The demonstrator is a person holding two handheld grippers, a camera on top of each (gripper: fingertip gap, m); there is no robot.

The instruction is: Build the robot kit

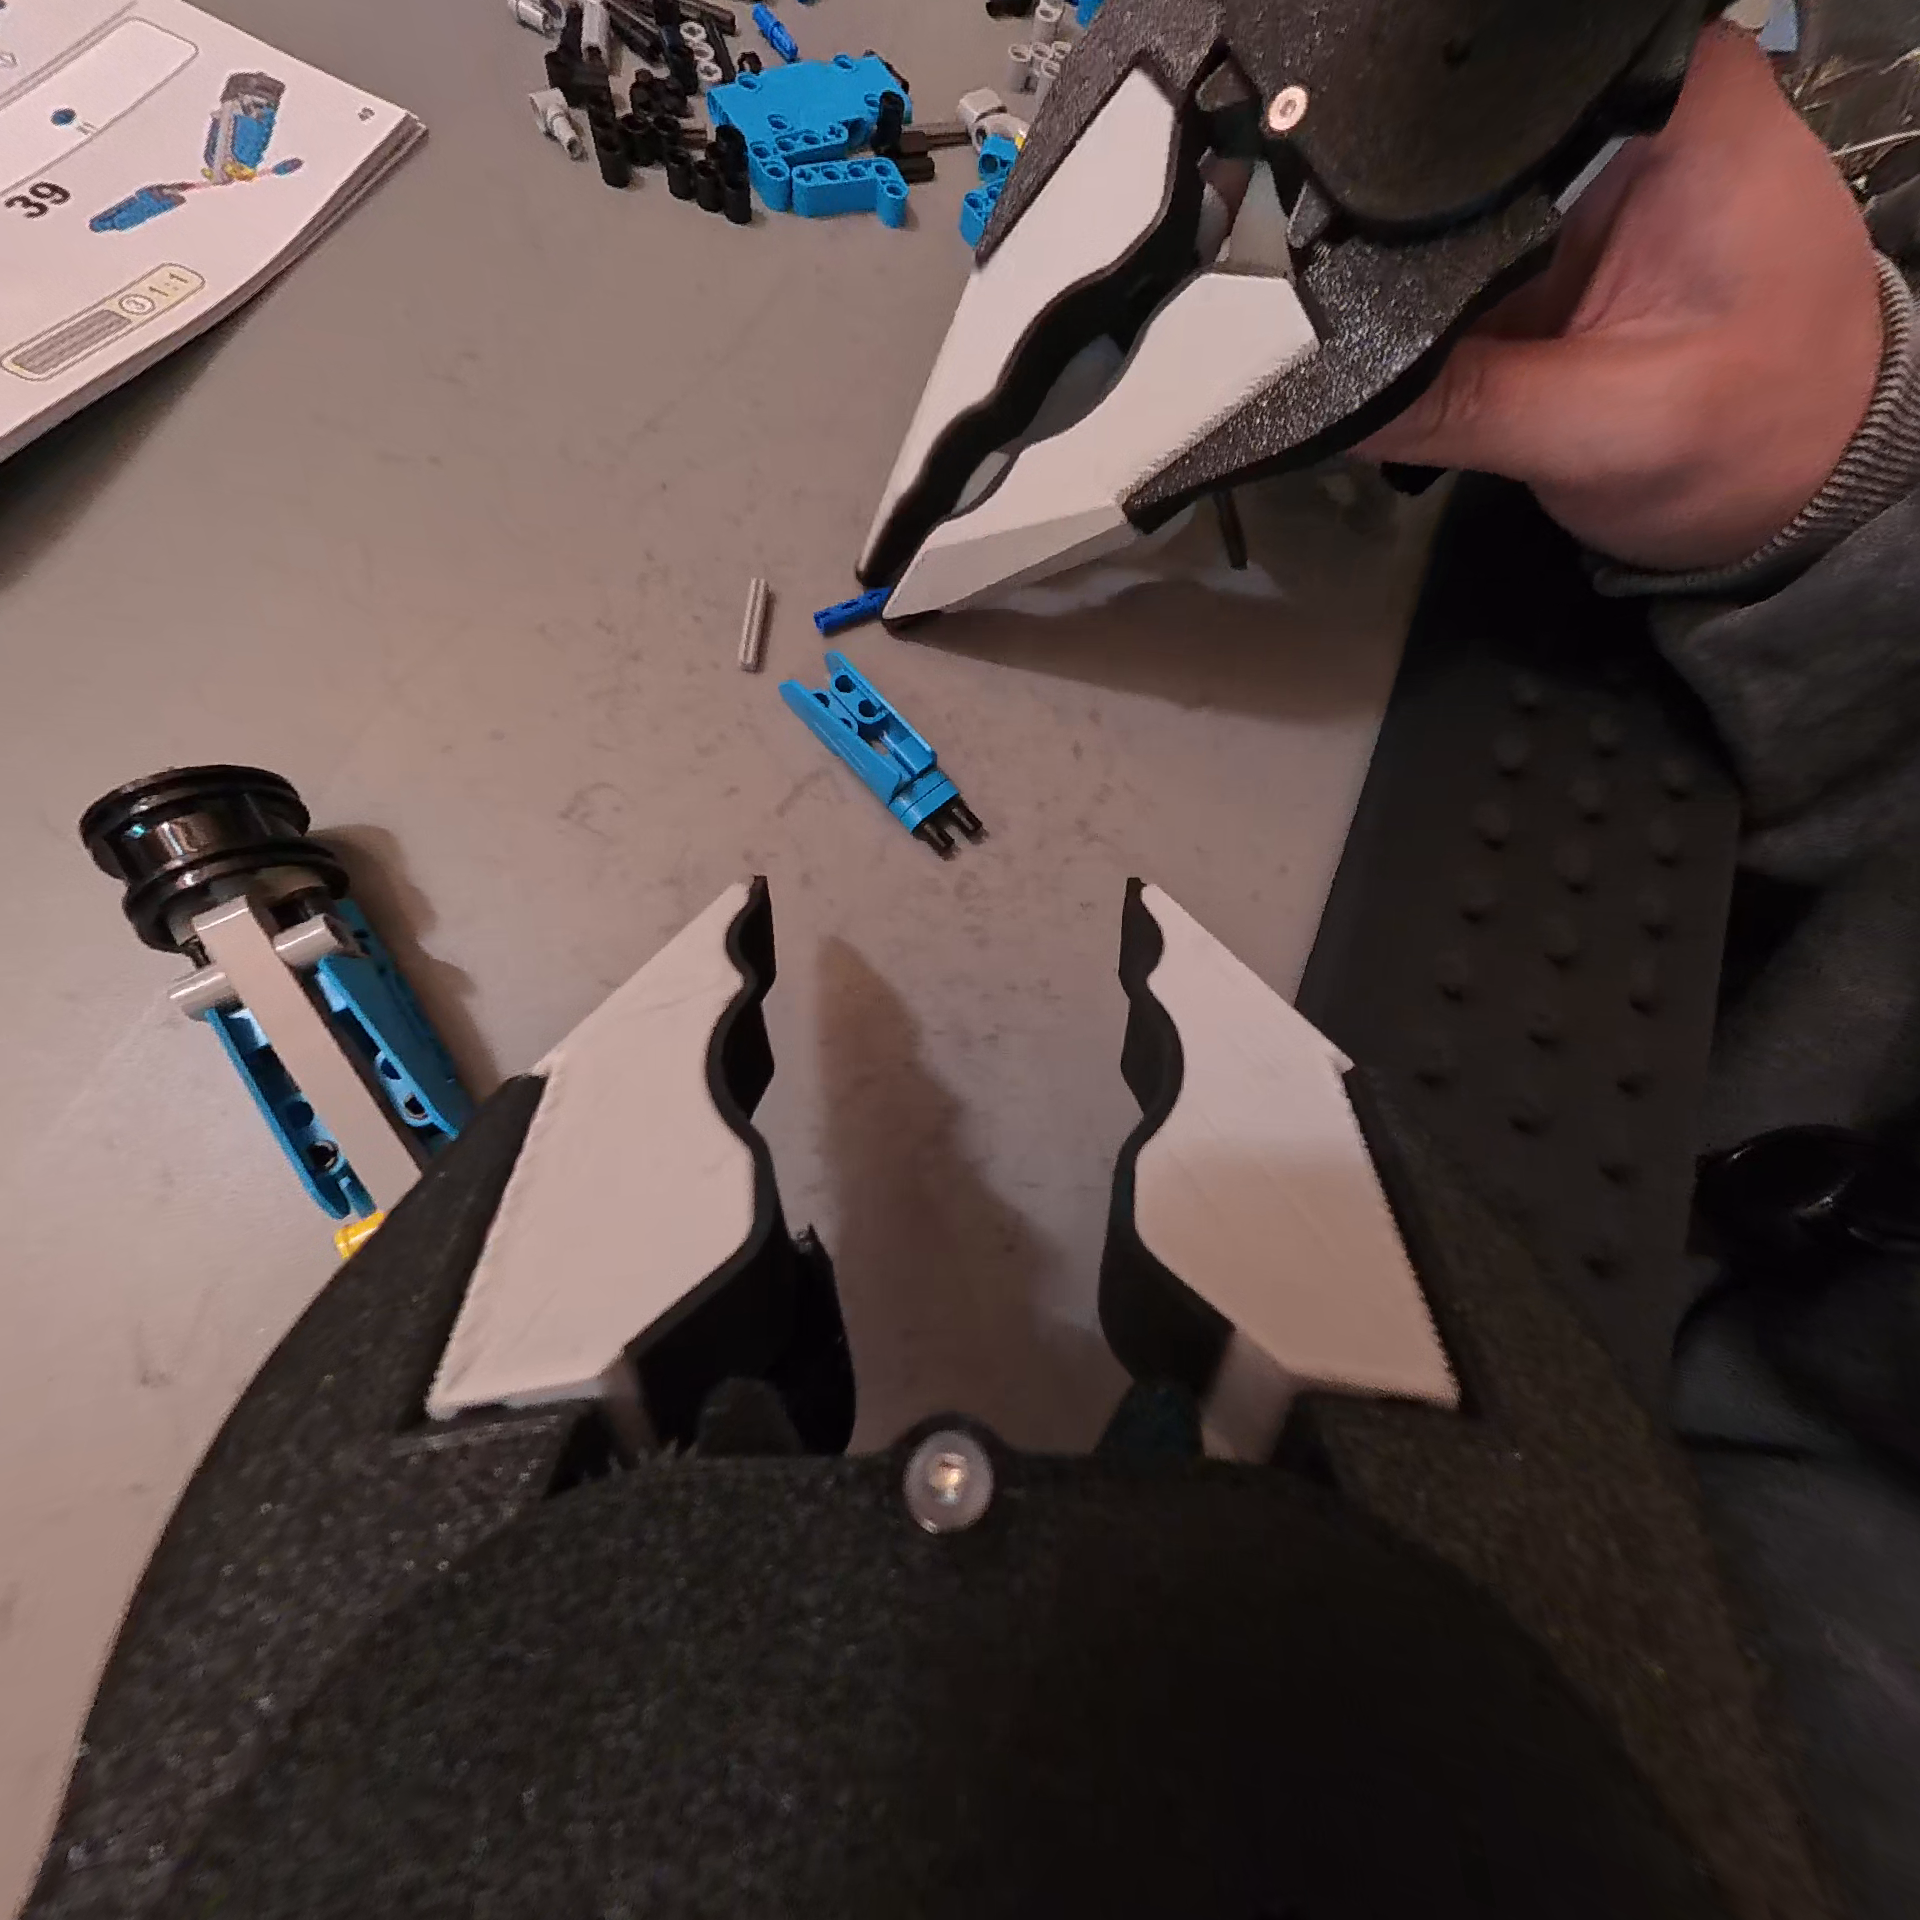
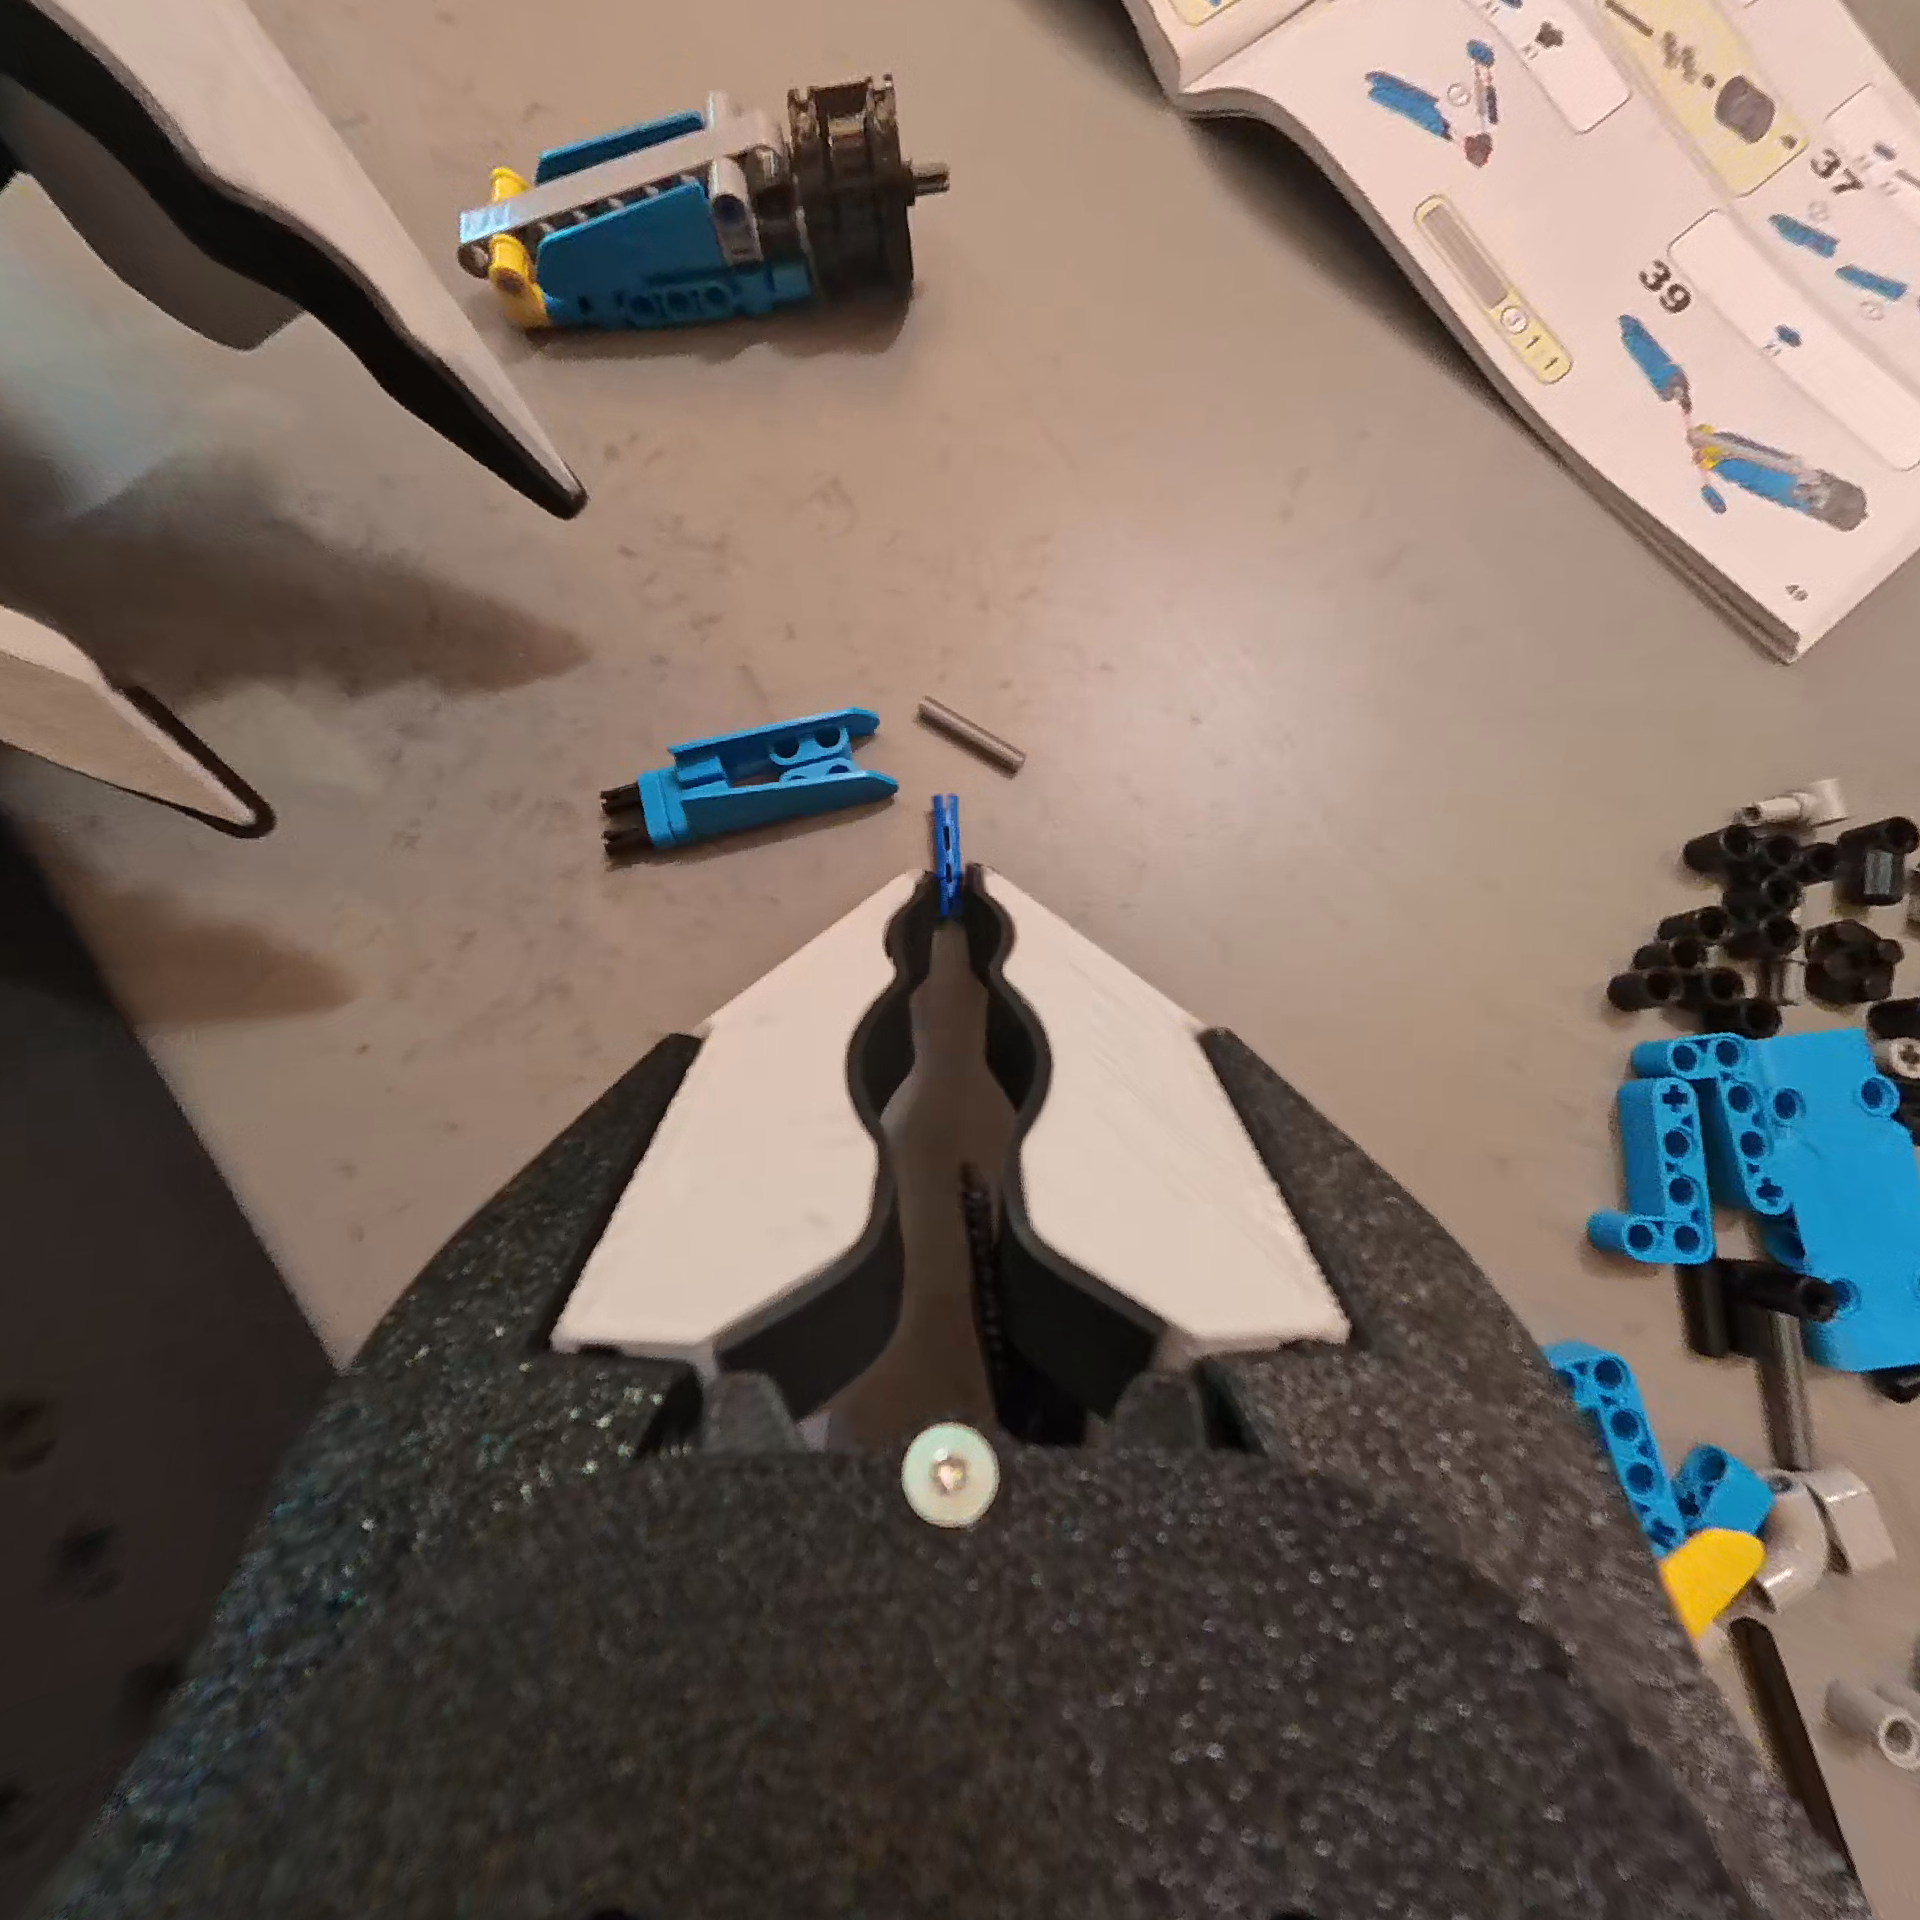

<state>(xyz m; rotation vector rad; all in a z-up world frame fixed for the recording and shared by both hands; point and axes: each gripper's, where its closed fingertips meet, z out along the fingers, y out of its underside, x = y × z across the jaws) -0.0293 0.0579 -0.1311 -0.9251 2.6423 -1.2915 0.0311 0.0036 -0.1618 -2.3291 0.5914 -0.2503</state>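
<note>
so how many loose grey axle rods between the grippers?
1. The grey axle rod lies flat on the table beside the small blue panel assembly, ahead of the right gripper. Others may hide in the parts pile.

An open instruction booklet (image 2: 1621, 270) lies far right on the grey table (image 2: 1195, 644), a wheeled blue assembly (image 2: 696, 229) far left.

- The table (image 2: 1195, 644) looks smooth, matt grey.
- The right gripper (image 2: 944, 881) has a rough, speckled black body and smooth white fingers.
- The blue pin (image 2: 943, 842) looks plastic.
- The wheel (image 1: 203, 831) is glossy black.
- The booklet (image 2: 1621, 312) is paper.
</note>
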